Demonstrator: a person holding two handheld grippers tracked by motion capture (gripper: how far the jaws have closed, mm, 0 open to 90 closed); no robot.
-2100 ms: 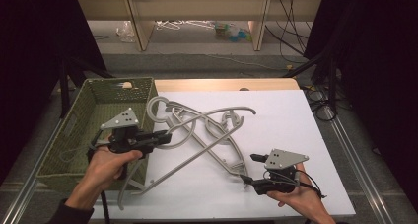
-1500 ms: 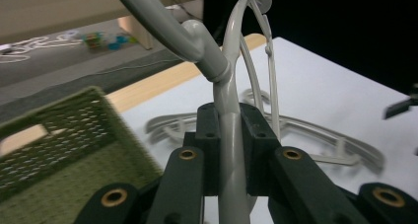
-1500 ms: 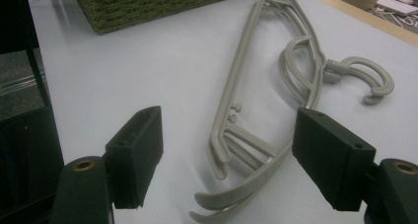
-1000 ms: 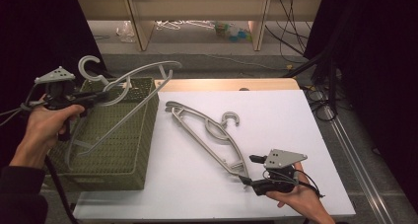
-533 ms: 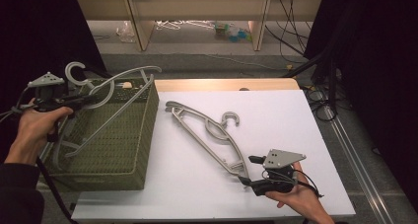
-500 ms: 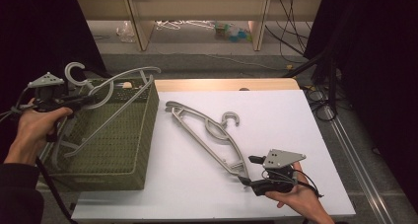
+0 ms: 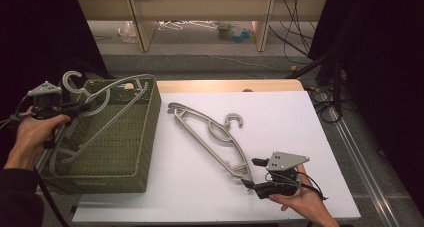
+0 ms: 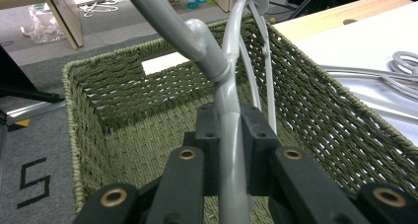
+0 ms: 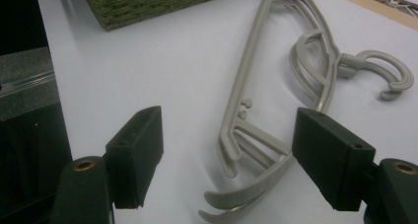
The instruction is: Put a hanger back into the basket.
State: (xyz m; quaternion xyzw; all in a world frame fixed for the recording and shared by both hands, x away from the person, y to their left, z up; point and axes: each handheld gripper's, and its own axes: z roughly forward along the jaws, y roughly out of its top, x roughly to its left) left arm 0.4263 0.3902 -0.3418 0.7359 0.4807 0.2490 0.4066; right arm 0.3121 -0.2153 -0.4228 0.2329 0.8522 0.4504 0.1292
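The left gripper (image 7: pixel 82 107) is clamped on a grey plastic clothes hanger (image 7: pixel 107 114), its two black jaws pressed against the hanger's neck just below the hook, as the left gripper view shows (image 8: pixel 230 135). In the high view this held hanger hangs slanted over the open top of a green woven rectangular basket (image 7: pixel 135 152), its hook (image 7: pixel 71 82) rising beyond the basket's far left corner and its arms reaching across and down into the basket. The basket stands at the left edge of a white table top (image 7: pixel 300 137). A second grey plastic hanger (image 7: pixel 210 137) lies flat on the white surface, running diagonally from near the basket toward the right gripper (image 7: pixel 252 173). That gripper rests low at the table's near edge with its jaws wide apart and holding nothing; in the right gripper view the near end of the lying hanger (image 9: pixel 256 150) sits just ahead of and between the two spread jaws, without touching either.
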